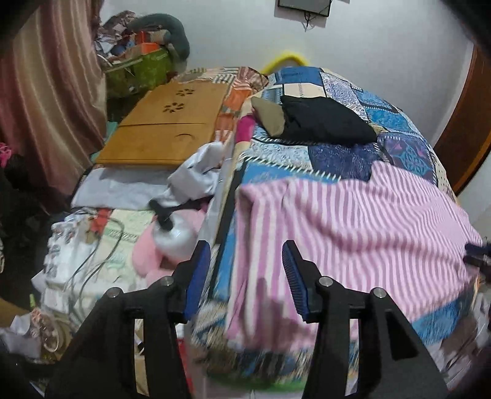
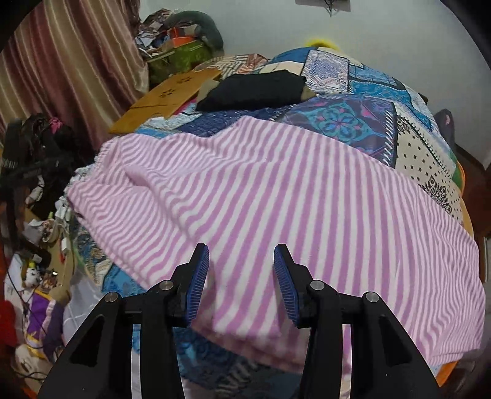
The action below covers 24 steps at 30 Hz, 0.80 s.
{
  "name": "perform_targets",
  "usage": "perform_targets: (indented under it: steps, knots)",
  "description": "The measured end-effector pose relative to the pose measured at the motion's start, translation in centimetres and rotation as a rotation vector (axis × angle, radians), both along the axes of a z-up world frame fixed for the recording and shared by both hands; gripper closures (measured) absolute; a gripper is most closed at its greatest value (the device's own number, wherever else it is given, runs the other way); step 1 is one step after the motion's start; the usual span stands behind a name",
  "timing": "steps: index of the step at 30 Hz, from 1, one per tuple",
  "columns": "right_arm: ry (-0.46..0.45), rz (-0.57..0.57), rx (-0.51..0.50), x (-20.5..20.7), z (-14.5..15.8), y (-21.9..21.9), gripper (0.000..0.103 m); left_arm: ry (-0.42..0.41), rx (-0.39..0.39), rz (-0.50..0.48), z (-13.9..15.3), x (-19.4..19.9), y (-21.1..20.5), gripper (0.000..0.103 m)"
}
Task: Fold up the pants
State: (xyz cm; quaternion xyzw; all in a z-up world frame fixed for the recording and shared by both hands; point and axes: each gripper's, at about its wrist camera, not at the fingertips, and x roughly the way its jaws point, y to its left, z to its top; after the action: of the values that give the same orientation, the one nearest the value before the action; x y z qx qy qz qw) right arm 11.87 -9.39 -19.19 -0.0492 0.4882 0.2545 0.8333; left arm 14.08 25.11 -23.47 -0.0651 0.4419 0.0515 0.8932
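Right wrist view puts the striped pants spread flat just ahead of your right gripper, fingers spread and empty; your left gripper (also spread, empty) hangs over their near-left edge. Pinch both layers at the hem, lift low, and fold away from the bedspread edge beside your left fingers.

Lower centre, left wrist view: the near edge of the striped pants and the patchwork bedspread beneath it smear into motion blur. At the right edge, a dark blue-tipped object is cut off; identity uncertain. Top edge: a dark wall fixture is cropped. Right wrist view: the pants' lower right corner passes behind the gripper arm, and the clutter at lower left is too small to identify.
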Motion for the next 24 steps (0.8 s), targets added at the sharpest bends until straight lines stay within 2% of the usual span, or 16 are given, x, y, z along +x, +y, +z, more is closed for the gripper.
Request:
perform_targets:
  steps: [3, 7, 10, 12, 14, 18, 21, 24]
  knots:
    - [0.014, -0.003, -0.019, 0.1, -0.8, -0.3, 0.062, 0.045, -0.069, -0.011, -1.4, 4.0, 0.2, 0.054]
    - [0.025, 0.002, -0.026, -0.1, -1.8, -0.4, 0.062, 0.117, -0.107, 0.001, -4.1, 8.5, 0.6, 0.054]
    - [0.01, 0.007, -0.036, -0.4, -1.9, -0.3, 0.062, 0.173, -0.191, -0.035, -5.8, 10.1, 0.8, 0.072]
    - [0.003, 0.011, -0.039, -0.6, -2.0, -0.3, 0.061, 0.171, -0.175, -0.031, -6.2, 10.7, 0.8, 0.075]
    - [0.003, 0.012, -0.038, -0.7, -2.1, -0.3, 0.061, 0.159, -0.111, -0.025, -5.8, 11.2, 0.5, 0.091]
    - [0.01, 0.007, -0.025, -0.7, -2.2, -0.5, 0.061, 0.168, -0.006, 0.008, -5.9, 12.7, 0.4, 0.091]
    - [0.009, -0.001, -0.021, -0.8, -2.2, -0.6, 0.061, 0.187, 0.063, -0.007, -6.4, 13.4, -0.2, 0.091]
    - [0.015, -0.006, -0.03, -0.9, -2.1, -0.6, 0.061, 0.193, 0.066, -0.004, -6.0, 13.4, -0.1, 0.09]
